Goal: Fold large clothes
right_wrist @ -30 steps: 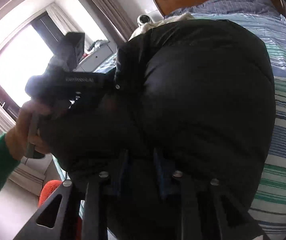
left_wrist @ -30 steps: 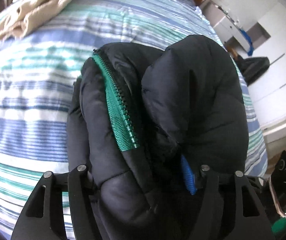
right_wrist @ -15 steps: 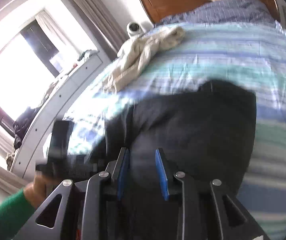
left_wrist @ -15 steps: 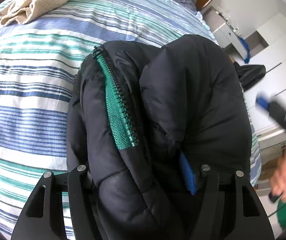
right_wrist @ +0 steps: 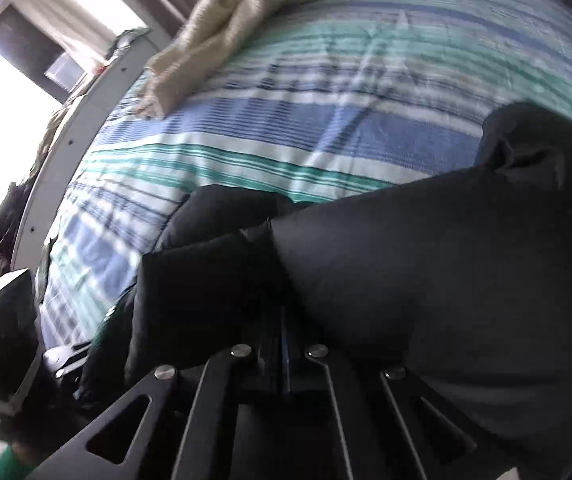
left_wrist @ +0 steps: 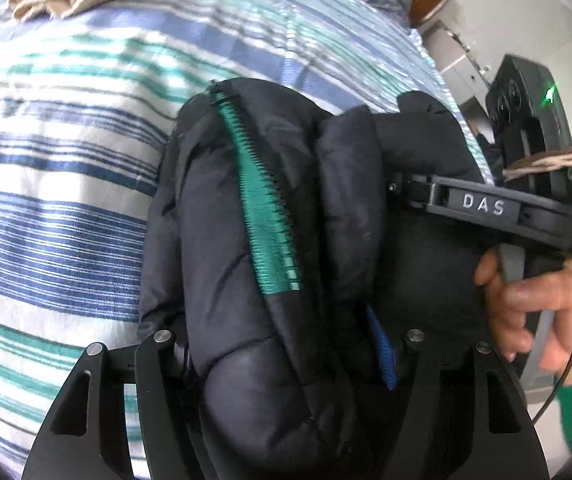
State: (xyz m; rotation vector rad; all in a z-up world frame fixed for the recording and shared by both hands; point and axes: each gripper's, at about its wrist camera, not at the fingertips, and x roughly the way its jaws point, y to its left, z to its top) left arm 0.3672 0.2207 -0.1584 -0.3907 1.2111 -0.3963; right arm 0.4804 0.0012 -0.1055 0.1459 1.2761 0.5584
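Two grippers: both at one bundled garment, over the bed.
Bed (left_wrist: pixel 66 208): striped cover, beige cloth (right_wrist: pixel 246 20) lying well apart near the head.
Black padded jacket (left_wrist: pixel 270 240): bunched thick, green zipper (left_wrist: pixel 262 208) facing up, held above the cover.
Left gripper (left_wrist: pixel 282 344): clamped wide around the thick folded bulk.
Right gripper (right_wrist: pixel 282 344): just closed tight, jaws meeting at the jacket's fabric; whether fabric is caught, cannot tell.
Step, judged: lower onto bare cover, keep layers stacked, press flat before letting go.

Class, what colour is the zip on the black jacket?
Green zip, clearest in the left wrist view.
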